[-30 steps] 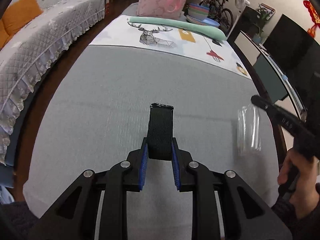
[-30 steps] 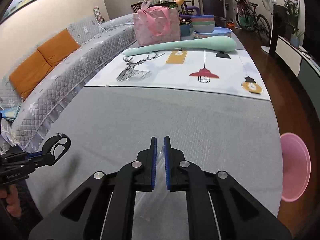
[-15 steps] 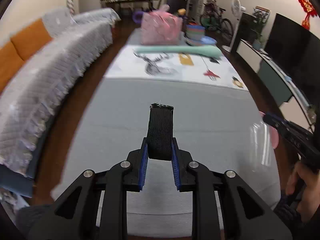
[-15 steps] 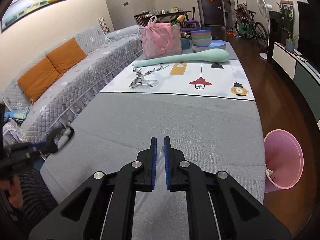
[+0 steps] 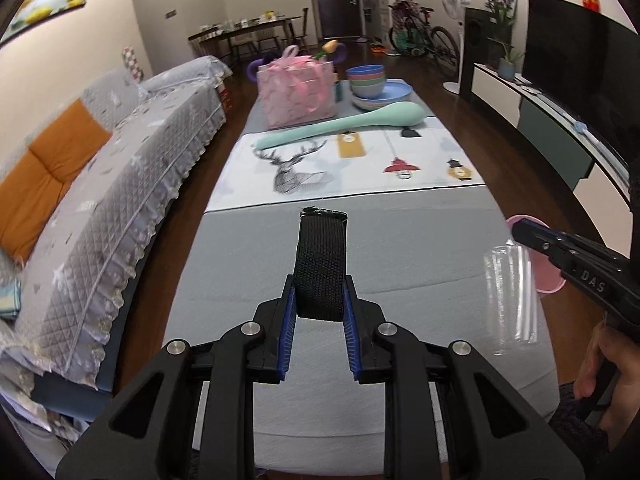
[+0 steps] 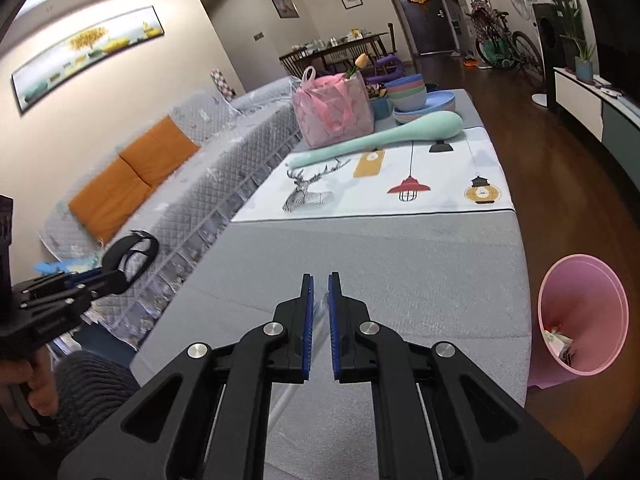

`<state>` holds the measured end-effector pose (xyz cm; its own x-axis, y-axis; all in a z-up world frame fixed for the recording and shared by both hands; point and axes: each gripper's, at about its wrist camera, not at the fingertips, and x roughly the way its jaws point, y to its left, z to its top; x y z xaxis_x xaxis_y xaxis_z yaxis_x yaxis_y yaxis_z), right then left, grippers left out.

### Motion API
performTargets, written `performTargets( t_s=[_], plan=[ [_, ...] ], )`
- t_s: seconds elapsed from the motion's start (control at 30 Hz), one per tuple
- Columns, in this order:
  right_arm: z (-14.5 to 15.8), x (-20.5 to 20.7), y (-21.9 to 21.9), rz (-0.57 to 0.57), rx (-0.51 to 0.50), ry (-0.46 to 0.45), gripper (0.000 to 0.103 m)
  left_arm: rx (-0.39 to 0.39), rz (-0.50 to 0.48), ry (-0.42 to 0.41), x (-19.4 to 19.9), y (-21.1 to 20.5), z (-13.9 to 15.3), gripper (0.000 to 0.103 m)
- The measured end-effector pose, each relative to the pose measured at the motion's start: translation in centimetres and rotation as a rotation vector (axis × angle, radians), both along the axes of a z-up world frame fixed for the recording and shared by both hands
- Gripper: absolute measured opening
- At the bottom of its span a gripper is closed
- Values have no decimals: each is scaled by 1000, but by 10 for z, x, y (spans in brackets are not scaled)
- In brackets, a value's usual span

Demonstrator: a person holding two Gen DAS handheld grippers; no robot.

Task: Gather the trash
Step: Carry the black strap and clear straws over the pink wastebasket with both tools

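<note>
My left gripper (image 5: 320, 300) is shut on a loop of black webbing strap (image 5: 322, 264) and holds it above the grey table (image 5: 400, 240). From the right wrist view the left gripper (image 6: 116, 276) and strap (image 6: 132, 254) sit at the table's left edge. My right gripper (image 6: 319, 300) is shut on a clear plastic wrapper (image 5: 510, 296), which hangs below its fingers; in its own view only a thin clear sliver (image 6: 320, 312) shows between the jaws. A pink trash bin (image 6: 580, 316) with some litter inside stands on the floor right of the table.
At the far end of the table stand a pink bag (image 5: 298, 94), stacked bowls and plates (image 5: 372, 84) and a long mint-green spoon-shaped object (image 5: 344, 124) on a printed white cloth (image 5: 344, 168). A grey-covered sofa (image 5: 100, 200) runs along the left; TV stand (image 5: 560, 136) on the right.
Both grippers have risen and pulled back from the table, so more of the room shows. The pink bin has come fully into the right wrist view. Both grips are unchanged.
</note>
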<state>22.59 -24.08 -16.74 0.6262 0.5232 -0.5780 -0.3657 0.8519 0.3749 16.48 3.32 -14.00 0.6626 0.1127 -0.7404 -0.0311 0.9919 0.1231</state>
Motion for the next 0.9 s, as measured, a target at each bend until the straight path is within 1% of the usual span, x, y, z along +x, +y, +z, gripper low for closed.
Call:
performTargets(
  t_s=[0.17,0.27,0.4,0.53,0.6,0.67,0.77,0.83,0.9],
  plan=[
    [0,10,-19,-6,47,9,8,21,-51,10,16,-34,1,22],
    [4,17,-33,-17,83,1,8,34,-79,21,25,-54,-4,22],
    [15,24,-55,-41,140,-14,8,32,-125,43,43,-85,-10,22],
    [22,30,-76,-68,153,-43,8,25,-182,60,59,-115,-16,22],
    [16,38,-86,-94,122,-38,8,26,-209,68,68,-132,-20,22],
    [9,47,-103,-122,155,-11,8,23,-242,78,78,-152,-25,22],
    [3,59,-122,-168,137,-6,8,17,-284,90,92,-178,-32,22],
    [-5,68,-139,-208,164,19,8,13,-306,97,100,-193,-36,22],
    [-10,74,-151,-234,161,26,8,10,-331,104,108,-208,-41,22]
  ],
)
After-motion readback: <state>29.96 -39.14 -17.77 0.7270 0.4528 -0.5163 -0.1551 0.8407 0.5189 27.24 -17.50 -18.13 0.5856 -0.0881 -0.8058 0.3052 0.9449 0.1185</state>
